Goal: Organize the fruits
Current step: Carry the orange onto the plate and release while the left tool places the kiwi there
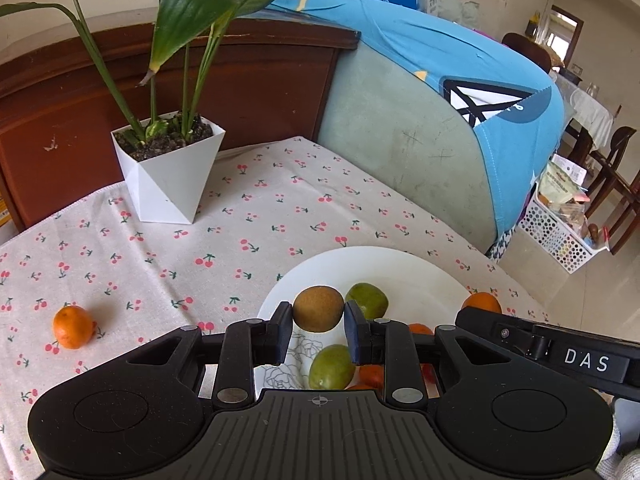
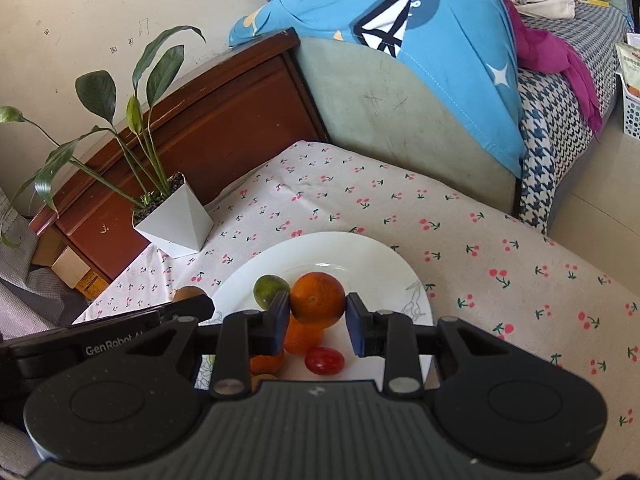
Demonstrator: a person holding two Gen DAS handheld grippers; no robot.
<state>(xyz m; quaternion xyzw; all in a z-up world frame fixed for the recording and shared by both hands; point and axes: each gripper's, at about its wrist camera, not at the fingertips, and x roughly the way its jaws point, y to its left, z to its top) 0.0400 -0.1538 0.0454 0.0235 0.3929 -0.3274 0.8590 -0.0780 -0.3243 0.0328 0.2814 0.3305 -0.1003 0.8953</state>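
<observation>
My left gripper (image 1: pixel 319 322) is shut on a brown kiwi (image 1: pixel 318 307) and holds it over the white plate (image 1: pixel 400 272). Two green fruits (image 1: pixel 368 300) (image 1: pixel 331 366) lie on the plate under it. One orange (image 1: pixel 73 327) lies on the cloth at the left. My right gripper (image 2: pixel 318 316) is shut on an orange (image 2: pixel 317 299) above the same plate (image 2: pixel 360 256). Below it lie a green fruit (image 2: pixel 269 290), more oranges (image 2: pixel 302 338) and a red cherry tomato (image 2: pixel 324 361). The right gripper's body (image 1: pixel 560 348) shows at the right of the left wrist view.
A white pot with a leafy plant (image 1: pixel 170 172) stands at the back left of the cherry-print tablecloth (image 1: pixel 260 208). A brown wooden headboard (image 1: pixel 80 112) and a grey cushion under blue cloth (image 1: pixel 440 128) stand behind. A white basket (image 1: pixel 560 236) sits on the floor at the right.
</observation>
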